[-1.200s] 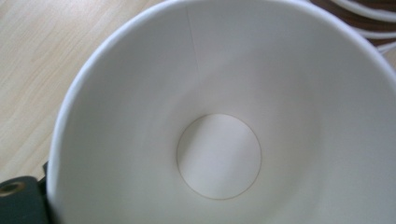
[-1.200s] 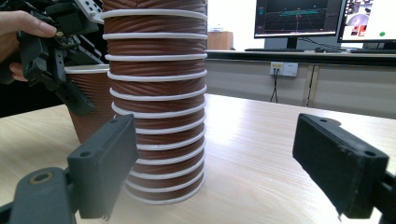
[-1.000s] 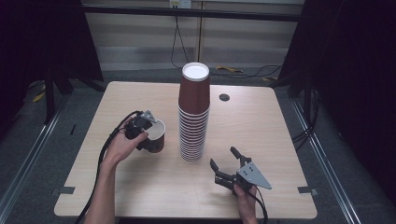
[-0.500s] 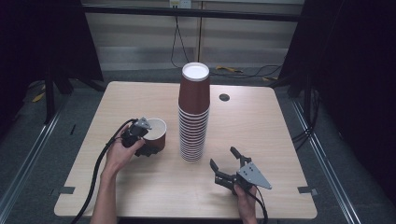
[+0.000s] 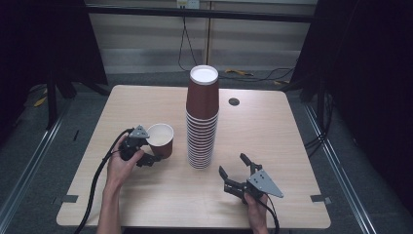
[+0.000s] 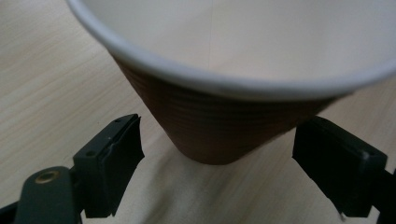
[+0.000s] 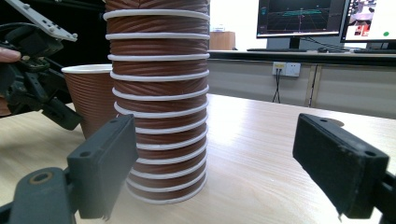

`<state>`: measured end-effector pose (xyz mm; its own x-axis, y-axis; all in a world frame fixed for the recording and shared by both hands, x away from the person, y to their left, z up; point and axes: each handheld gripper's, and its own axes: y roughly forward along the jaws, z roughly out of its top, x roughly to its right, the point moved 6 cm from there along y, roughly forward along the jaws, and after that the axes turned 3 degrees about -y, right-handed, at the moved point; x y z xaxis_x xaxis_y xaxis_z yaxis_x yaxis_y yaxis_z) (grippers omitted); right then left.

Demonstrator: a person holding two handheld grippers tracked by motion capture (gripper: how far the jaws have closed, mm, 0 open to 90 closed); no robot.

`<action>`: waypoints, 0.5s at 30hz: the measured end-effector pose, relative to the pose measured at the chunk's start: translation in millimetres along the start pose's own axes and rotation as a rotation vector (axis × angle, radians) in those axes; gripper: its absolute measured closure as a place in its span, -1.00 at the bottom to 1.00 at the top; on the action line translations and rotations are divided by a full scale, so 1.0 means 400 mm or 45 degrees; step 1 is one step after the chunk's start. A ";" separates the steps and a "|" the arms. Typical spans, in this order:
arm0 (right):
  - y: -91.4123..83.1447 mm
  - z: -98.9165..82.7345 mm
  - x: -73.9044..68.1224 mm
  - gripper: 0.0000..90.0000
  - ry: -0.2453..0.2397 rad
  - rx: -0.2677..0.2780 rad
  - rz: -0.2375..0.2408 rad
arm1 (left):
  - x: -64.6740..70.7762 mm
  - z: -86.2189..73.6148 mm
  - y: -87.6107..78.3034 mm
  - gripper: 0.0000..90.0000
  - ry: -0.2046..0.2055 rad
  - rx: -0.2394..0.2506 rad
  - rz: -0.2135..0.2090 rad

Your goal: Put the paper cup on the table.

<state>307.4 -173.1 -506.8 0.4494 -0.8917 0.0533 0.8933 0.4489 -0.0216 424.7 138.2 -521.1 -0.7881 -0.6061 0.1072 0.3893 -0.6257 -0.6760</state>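
Right now, my left gripper [image 5: 148,157] sits low at the near-left part of the table, its 2 black jaws spread wide on either side of the single brown ribbed paper cup with a white rim [image 5: 160,139]. In the left gripper view there is a gap between each pad and the cup wall, so nothing is gripped. The cup stands upright, mouth up, just left of the tall stack of upside-down brown ribbed paper cups [image 5: 201,122], close to it but apart. That stack stands between my 2 grippers. My right gripper [image 5: 232,163] rests at the near-right, jaws wide and holding nothing, pointed toward the stack's base. The left gripper's black cable [image 5: 97,185] trails off the near edge. The pale wooden table [image 5: 272,131] has a small dark round hole [image 5: 234,101] at its far side. Beyond it I see 2 lit monitors [image 7: 301,18], a white wall socket [image 7: 287,69] and dark curtains at both sides.
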 end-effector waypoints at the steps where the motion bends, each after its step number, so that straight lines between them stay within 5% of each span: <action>1: 0.000 0.000 0.000 -0.70 0.000 0.000 0.000 | 0.000 -0.003 -0.004 -0.65 -0.008 0.022 0.007; 15: 0.000 0.000 0.000 -0.70 0.000 0.001 0.003 | 0.051 -0.030 -0.062 -0.64 -0.050 0.276 0.026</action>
<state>307.3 -173.0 -506.8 0.4512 -0.8908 0.0531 0.8924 0.4507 -0.0213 393.4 147.3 -511.1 -0.7615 -0.6356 0.1267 0.5015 -0.7017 -0.5061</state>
